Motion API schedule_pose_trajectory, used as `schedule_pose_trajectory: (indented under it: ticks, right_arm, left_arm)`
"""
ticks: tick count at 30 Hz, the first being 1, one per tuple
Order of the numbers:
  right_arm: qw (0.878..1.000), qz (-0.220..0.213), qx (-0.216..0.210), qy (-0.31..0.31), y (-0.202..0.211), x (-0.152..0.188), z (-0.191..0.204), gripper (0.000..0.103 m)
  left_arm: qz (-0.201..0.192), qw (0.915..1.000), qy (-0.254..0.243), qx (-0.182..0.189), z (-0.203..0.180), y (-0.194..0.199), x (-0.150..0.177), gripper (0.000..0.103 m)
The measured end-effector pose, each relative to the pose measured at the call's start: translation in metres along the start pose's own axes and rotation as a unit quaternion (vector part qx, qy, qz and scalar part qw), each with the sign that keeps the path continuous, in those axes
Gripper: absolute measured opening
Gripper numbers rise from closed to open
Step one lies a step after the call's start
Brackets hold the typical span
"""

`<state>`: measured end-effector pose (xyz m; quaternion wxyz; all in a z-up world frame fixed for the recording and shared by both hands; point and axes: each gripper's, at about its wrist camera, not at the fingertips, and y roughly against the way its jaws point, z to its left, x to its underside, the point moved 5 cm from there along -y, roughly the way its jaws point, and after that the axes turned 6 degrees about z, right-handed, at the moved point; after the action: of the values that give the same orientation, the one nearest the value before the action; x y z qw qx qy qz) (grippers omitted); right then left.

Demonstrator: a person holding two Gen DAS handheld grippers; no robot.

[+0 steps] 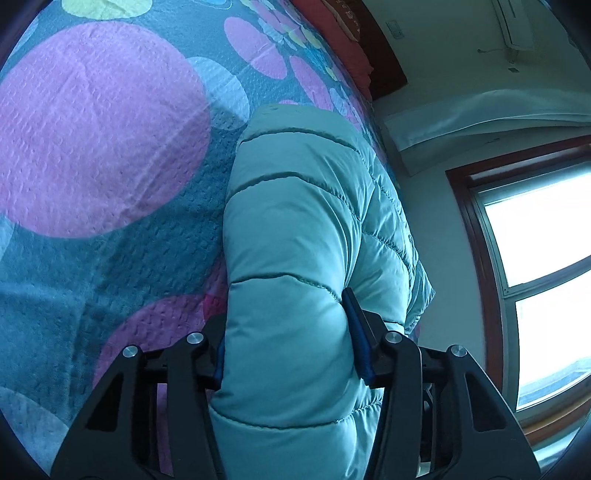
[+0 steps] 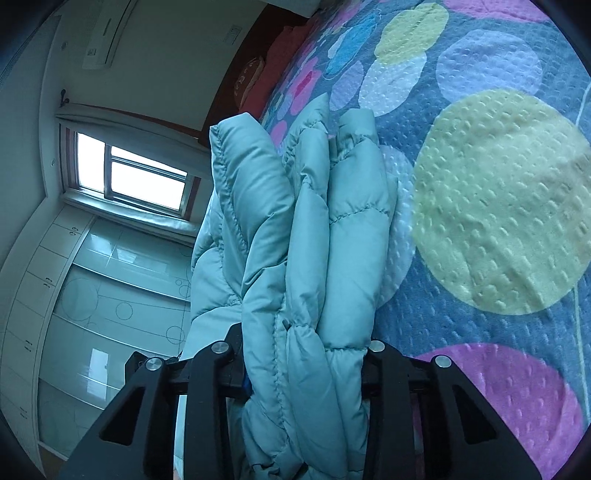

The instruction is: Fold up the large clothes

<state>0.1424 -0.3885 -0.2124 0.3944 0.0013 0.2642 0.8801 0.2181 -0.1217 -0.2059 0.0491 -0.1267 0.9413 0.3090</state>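
Observation:
A pale teal quilted puffer jacket (image 1: pixel 295 229) lies on a bed with a blue cover printed with pink, yellow and white circles (image 1: pixel 103 129). My left gripper (image 1: pixel 286 343) is shut on a thick padded fold of the jacket; its blue pads (image 1: pixel 360 332) press into both sides. In the right wrist view the jacket (image 2: pixel 306 236) is bunched in several layers, and my right gripper (image 2: pixel 304 365) is shut on that bundle. The bed cover (image 2: pixel 498 206) lies to the right of it. The fingertips of both grippers are mostly hidden by the fabric.
A red pillow (image 1: pixel 347 48) and dark headboard are at the far end of the bed. A window (image 1: pixel 543 280) and a wall air conditioner (image 1: pixel 517 26) are beside the bed. White wardrobes (image 2: pixel 92 295) line the wall in the right wrist view.

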Motion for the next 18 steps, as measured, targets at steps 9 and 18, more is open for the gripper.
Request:
schedule_pose_trajectory:
  ticks: [9,18]
  right_arm:
    - [0.999,0.023,-0.032,0.032,-0.047,-0.021,0.036,0.032]
    - [0.995,0.072,-0.058,0.037,-0.123,-0.019,0.06,0.032]
  left_arm:
    - [-0.039,0.9992,0.002,-0.002,0.013,0.04,-0.037,0.049]
    - [-0.077,0.9963,0.024,-0.029,0.062,0.081,-0.074,0.049]
